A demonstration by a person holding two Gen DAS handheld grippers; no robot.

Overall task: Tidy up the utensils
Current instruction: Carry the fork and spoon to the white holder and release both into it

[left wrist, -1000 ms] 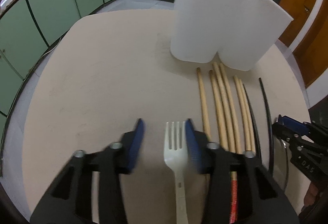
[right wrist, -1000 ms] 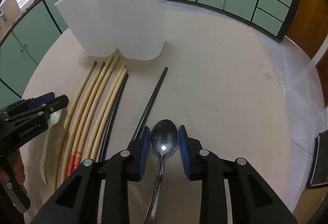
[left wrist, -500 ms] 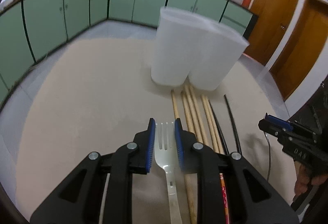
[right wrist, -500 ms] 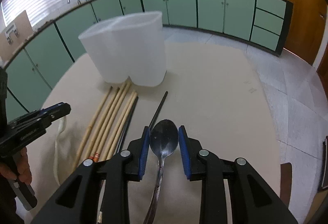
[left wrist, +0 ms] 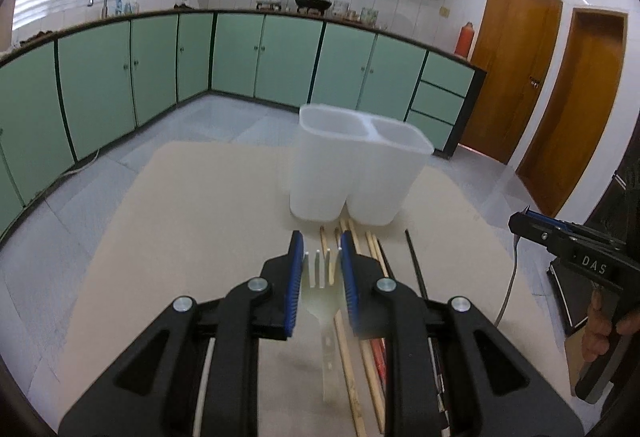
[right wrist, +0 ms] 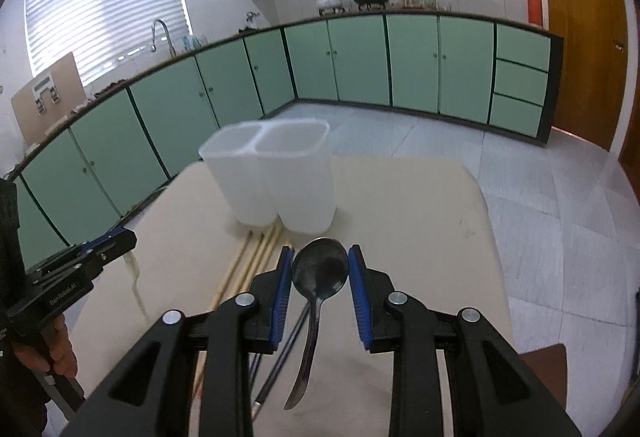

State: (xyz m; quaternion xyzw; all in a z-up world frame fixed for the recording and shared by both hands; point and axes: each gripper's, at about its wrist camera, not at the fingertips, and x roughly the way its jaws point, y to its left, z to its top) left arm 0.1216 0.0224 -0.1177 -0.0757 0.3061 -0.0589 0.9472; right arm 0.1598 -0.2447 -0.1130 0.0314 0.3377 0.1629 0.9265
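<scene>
My left gripper [left wrist: 320, 251] is shut on a white plastic fork [left wrist: 322, 289], lifted off the beige table [left wrist: 180, 237], handle hanging down. My right gripper [right wrist: 320, 261] is shut on a metal spoon [right wrist: 320, 271], bowl between the blue pads, also raised. A white two-compartment holder [left wrist: 356, 169] [right wrist: 280, 173] stands upright at the far side of the table, beyond both grippers. Several wooden chopsticks [left wrist: 352, 357] [right wrist: 248, 265] and black chopsticks [left wrist: 416, 265] [right wrist: 280, 361] lie on the table in front of it.
Green cabinets [left wrist: 260, 57] line the room behind the table. Wooden doors [left wrist: 520, 85] stand at the right. A person's hand [left wrist: 600, 333] holds the other gripper at the right edge of the left wrist view. Grey tiled floor [right wrist: 560, 217] surrounds the table.
The left gripper closed on the fork and lifted it off the table. The right gripper rose with the spoon. Both views tilted up, so the holder now looks farther off.
</scene>
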